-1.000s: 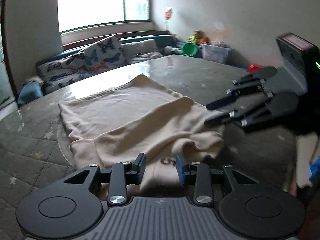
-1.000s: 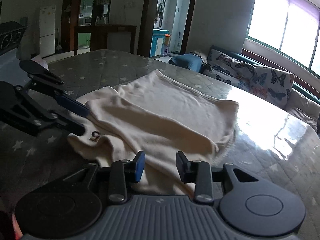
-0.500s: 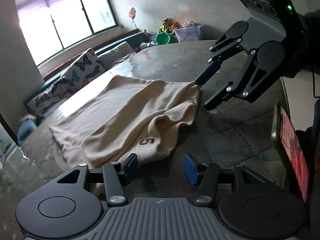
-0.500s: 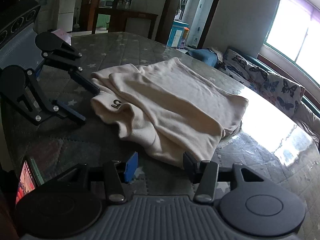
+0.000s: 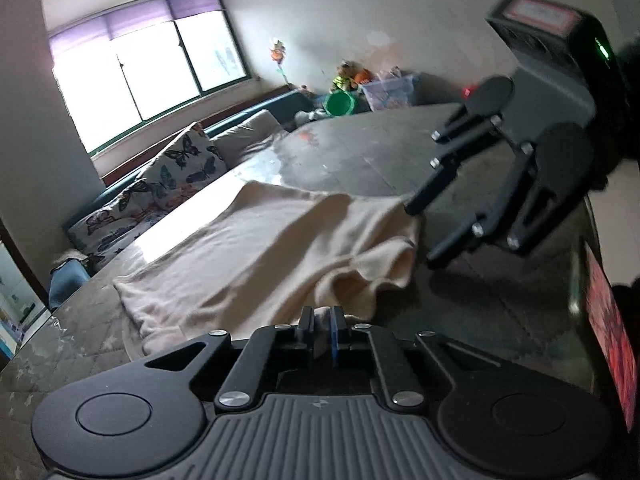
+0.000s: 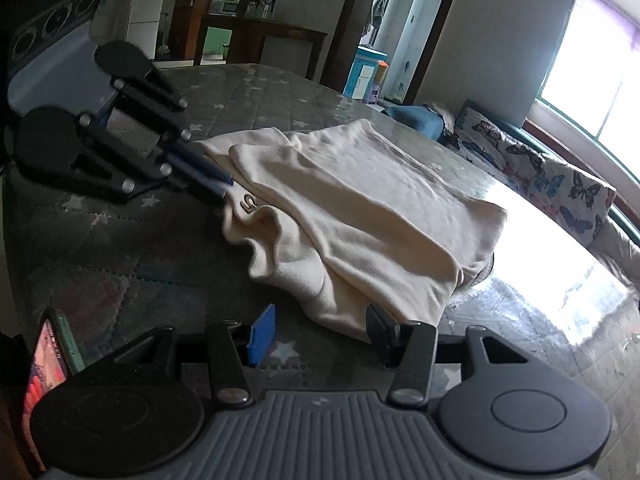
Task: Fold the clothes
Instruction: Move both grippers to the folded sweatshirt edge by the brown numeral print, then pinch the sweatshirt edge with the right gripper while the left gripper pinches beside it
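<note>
Cream garment (image 6: 360, 204) half-folded on the counter (image 6: 160, 256).
Left tongs (image 5: 322, 330) pinch its near edge (beside the "5" mark); right tongs (image 6: 320, 330) gape wide, holding nothing.

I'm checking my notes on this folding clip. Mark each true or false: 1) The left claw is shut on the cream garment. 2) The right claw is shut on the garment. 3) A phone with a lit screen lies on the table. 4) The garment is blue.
1) True: the left claw pinches the cream garment.
2) False: the right claw is open at the garment's near edge.
3) True: the phone lies on the table.
4) False: it is cream.
</note>
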`<state>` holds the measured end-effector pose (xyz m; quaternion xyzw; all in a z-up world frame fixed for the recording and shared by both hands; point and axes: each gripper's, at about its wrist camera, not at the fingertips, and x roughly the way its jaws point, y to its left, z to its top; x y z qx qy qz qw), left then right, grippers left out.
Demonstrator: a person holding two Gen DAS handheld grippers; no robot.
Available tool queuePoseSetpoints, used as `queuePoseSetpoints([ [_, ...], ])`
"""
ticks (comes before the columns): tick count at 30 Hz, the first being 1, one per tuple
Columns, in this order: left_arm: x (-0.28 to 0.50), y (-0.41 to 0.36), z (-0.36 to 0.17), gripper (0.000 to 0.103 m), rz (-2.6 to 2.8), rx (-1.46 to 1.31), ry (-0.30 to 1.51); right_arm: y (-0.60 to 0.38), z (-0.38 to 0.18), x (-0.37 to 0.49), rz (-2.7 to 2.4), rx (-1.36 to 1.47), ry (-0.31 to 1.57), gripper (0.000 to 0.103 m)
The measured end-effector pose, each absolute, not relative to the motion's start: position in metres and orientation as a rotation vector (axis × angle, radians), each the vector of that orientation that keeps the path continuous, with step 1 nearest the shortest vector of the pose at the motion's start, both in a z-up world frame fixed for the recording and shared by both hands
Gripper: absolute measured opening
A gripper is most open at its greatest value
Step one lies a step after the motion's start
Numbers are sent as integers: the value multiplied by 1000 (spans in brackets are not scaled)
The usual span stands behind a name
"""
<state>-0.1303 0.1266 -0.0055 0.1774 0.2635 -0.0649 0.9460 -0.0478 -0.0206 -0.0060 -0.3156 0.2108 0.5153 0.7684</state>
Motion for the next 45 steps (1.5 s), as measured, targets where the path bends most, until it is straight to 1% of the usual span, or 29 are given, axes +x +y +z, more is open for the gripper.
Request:
queuePoseSetpoints([
  [4,-121,135,2,8,-115,319,528,-14,-10,-49,1111,-706,407,55],
  [6,-116,139,5,8,-108,301,527,-9,-11,-48,1104,-705,389,52],
  [8,-113,142,7,8,-103,292,527,-4,-12,-47,1104,-699,378,44],
  [10,-113,144,8,8,-103,279,533,1,-11,-43,1114,-680,381,23],
  [11,-113,145,9,9,-104,271,534,3,-10,-40,1113,-661,391,19],
  [12,-115,147,10,12,-107,265,534,4,-8,-37,1112,-639,404,15],
  [13,-117,147,10,13,-109,264,536,5,-5,-32,1110,-606,421,13],
  [14,-120,148,11,17,-109,266,538,5,-1,-26,1108,-577,434,12],
  [15,-123,148,11,25,-107,270,536,5,2,-22,1106,-552,445,12],
  [19,-138,149,11,39,-109,293,530,6,11,-8,1098,-489,472,11],
  [20,-141,149,9,44,-108,301,533,7,12,-7,1098,-488,472,11],
  [21,-142,148,8,47,-108,311,535,7,12,-7,1098,-491,470,11],
  [24,-142,144,2,49,-101,350,548,9,12,-7,1101,-502,467,11],
  [29,-127,140,-12,49,-56,436,552,9,11,-9,1103,-505,473,11],
  [31,-121,140,-17,32,-58,461,551,9,9,-11,1103,-515,470,11],
  [32,-118,140,-19,16,-62,461,553,9,7,-12,1103,-521,469,11],
  [33,-116,141,-20,13,-66,461,555,9,6,-14,1102,-527,467,14],
  [35,-115,143,-20,11,-56,454,543,9,3,-16,1102,-540,463,20],
  [36,-115,144,-19,11,-49,447,537,8,2,-17,1102,-546,461,29],
  [37,-115,145,-17,11,-44,440,533,8,1,-19,1101,-553,459,33],
  [41,-120,143,-19,14,-54,468,521,9,-10,-24,1093,-599,438,31],
  [43,-123,140,-23,14,-65,503,526,8,-12,-26,1085,-593,437,18],
  [45,-126,136,-28,14,-76,531,527,5,-11,-26,1078,-575,441,13],
])
